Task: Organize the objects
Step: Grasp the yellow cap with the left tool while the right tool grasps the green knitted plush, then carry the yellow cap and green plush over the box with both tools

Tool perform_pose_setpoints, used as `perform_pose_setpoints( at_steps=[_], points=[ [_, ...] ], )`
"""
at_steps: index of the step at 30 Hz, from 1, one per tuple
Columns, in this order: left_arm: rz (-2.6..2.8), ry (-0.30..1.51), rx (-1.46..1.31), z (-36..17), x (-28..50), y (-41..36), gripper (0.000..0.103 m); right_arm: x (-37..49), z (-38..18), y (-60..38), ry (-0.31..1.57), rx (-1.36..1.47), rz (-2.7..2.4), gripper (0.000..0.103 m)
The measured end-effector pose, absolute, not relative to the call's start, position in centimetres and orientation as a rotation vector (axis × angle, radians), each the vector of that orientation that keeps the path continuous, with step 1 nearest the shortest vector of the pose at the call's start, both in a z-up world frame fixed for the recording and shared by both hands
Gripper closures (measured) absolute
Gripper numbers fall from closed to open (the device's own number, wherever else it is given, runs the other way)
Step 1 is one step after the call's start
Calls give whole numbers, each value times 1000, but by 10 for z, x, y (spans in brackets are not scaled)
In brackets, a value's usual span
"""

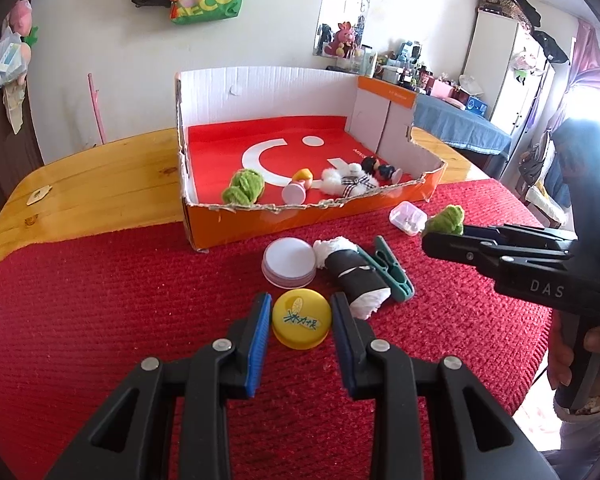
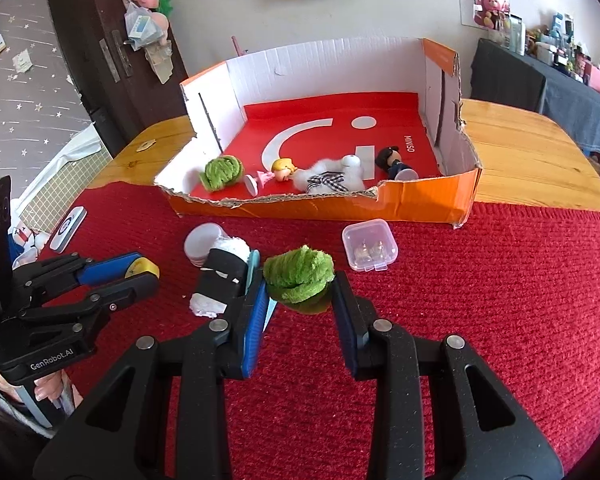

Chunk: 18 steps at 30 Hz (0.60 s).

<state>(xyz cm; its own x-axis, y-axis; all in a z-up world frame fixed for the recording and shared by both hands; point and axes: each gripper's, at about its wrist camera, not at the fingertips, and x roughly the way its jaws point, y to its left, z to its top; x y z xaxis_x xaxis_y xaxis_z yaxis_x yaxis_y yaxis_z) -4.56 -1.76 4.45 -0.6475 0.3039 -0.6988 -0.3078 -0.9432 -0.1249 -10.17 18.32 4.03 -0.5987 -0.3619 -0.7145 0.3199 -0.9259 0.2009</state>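
My left gripper (image 1: 301,305) is shut on a yellow bottle cap (image 1: 301,326) that sits on the red cloth (image 1: 100,300); from the right wrist view the cap (image 2: 143,267) shows between that gripper's blue pads. My right gripper (image 2: 300,285) is shut on a green plush toy (image 2: 298,274), held a little above the cloth. The left wrist view shows the same toy (image 1: 447,219) at the tip of the right gripper (image 1: 431,240). Behind stands an orange cardboard box (image 1: 308,210) with a red floor, holding another green plush (image 1: 244,187), two small dolls and a white fluffy toy.
On the cloth lie a stack of white round lids (image 1: 289,260), a black roll stuffed with white tissue (image 1: 354,276), a teal clothes peg (image 1: 392,274) and a small clear plastic case (image 2: 370,250). A white device (image 2: 66,228) lies at the cloth's left edge. A hand (image 1: 598,340) holds the right gripper's handle.
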Motion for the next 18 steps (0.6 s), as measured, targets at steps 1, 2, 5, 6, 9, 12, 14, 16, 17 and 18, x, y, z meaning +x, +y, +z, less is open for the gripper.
perform_pose_setpoints(
  at_steps=[1,2,5,6,9,12,14,16,17,18],
  points=[
    [2582,8,-1091,45,-45,-17,71,-102,40,183,-73,1139,-2509,72],
    [2582,8,-1089,46,-45,-17,71,-101,40,183,-74,1140,-2507,72],
    [2583,9,-1079,48,-44,-16,71,-100,40,184,-78,1139,-2503,72],
    [2583,10,-1076,49,-43,-16,71,-100,41,184,-82,1136,-2503,72],
    [2590,15,-1057,55,-42,-16,71,-99,44,185,-91,1124,-2499,72],
    [2603,24,-1025,64,-45,-17,71,-98,51,186,-91,1102,-2494,72],
    [2608,34,-1005,70,-48,-16,71,-99,57,187,-91,1087,-2492,72],
    [2608,41,-988,77,-53,-15,71,-100,65,187,-74,1062,-2503,72],
    [2607,46,-980,80,-55,-15,71,-102,69,186,-66,1050,-2507,72],
    [2605,52,-971,84,-58,-15,71,-103,72,186,-61,1042,-2509,72]
  ],
)
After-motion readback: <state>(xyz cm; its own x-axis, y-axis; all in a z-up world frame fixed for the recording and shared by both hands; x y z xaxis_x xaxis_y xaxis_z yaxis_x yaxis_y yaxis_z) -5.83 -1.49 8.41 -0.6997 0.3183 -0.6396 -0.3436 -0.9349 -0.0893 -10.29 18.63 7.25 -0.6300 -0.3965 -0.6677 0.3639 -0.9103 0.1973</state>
